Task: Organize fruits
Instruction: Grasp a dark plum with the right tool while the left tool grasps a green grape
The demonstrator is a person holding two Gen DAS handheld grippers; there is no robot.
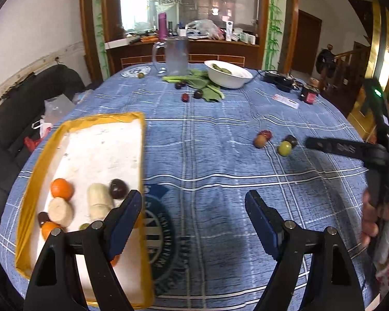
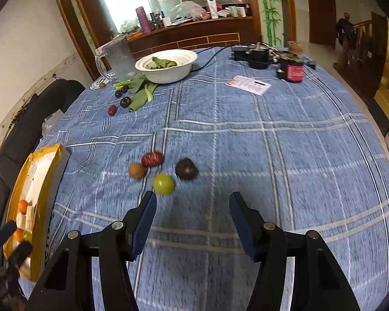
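Note:
A yellow-rimmed tray (image 1: 90, 121) with a white floor holds oranges (image 1: 61, 188), a dark plum (image 1: 118, 188) and pale cut pieces (image 1: 99, 202). My left gripper (image 1: 192, 204) is open and empty, its left finger over the tray's right rim. On the blue cloth lie a green fruit (image 2: 163, 183), a dark fruit (image 2: 186, 169), a red fruit (image 2: 152, 158) and a brown fruit (image 2: 136, 170). My right gripper (image 2: 192, 204) is open and empty, just short of the green and dark fruits. The tray also shows at the left of the right wrist view (image 2: 42, 181).
Far back stand a white bowl (image 2: 168, 73) with greens, a clear jug (image 2: 118, 57), leafy greens (image 2: 140, 92) with several small dark fruits (image 2: 125, 101), a dark jar (image 2: 293, 70), a paper slip (image 2: 249, 84) and cables. A black sofa (image 1: 18, 119) lies left of the table.

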